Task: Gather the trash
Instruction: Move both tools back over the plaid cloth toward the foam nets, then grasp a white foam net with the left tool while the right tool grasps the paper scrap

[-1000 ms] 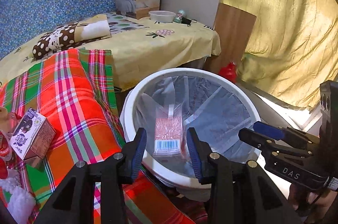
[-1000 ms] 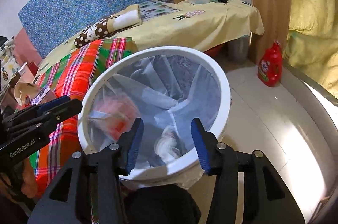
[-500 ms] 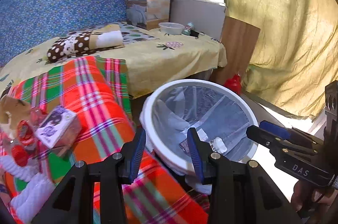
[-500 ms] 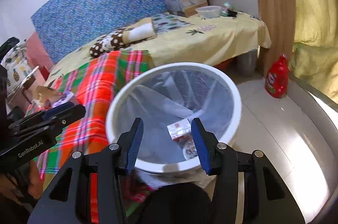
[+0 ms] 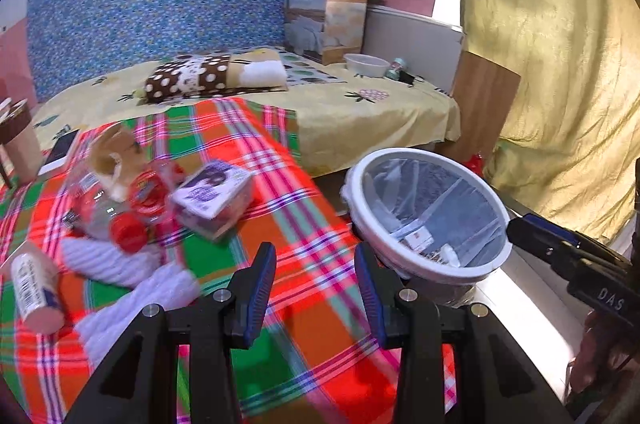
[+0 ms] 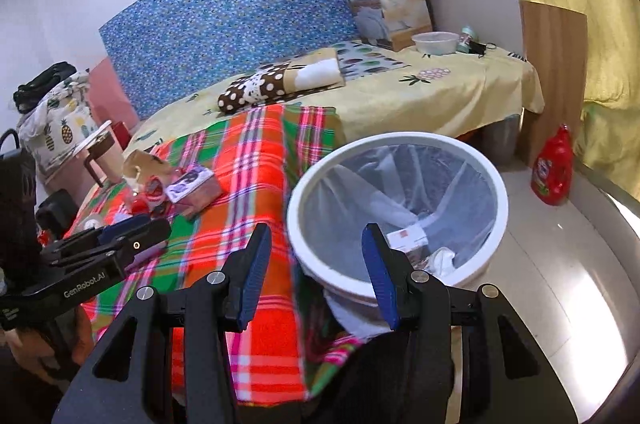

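Right wrist only: red bottle (image 6: 552,167).

Black left gripper (image 5: 316,284), blue-padded jaws, silver screws.

I am seeing the litter on the plaid blanket (image 5: 304,224) smeared by motion in the left wrist view: the purple carton (image 5: 212,197) and the red-capped bottle (image 5: 120,220) are showing no readable print. The white bin (image 6: 400,139) is hiding its own depths; the scraps (image 6: 412,238) inside are sitting too small to name. My left gripper (image 6: 132,224) is covering part of the pile in the right wrist view. The red jug (image 5: 476,159) is peeking out behind the bin rim.
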`<move>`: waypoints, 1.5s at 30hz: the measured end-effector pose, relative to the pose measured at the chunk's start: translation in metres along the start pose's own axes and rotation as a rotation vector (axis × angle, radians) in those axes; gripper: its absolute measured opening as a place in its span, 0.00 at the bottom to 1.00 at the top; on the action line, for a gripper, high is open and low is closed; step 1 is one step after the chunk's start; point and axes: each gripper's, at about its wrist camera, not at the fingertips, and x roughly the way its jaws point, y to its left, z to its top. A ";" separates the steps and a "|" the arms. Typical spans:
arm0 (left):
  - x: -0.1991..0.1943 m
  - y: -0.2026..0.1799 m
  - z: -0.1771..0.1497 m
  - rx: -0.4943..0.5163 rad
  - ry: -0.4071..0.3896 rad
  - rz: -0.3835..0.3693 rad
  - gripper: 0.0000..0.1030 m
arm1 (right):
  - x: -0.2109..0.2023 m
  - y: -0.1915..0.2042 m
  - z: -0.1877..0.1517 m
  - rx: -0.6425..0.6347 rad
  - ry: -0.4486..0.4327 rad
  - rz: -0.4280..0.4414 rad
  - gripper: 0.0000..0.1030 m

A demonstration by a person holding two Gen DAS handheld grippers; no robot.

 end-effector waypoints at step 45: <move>0.010 0.094 -0.058 0.036 0.165 0.137 0.28 | 0.059 0.095 -0.007 -0.190 0.163 0.195 0.48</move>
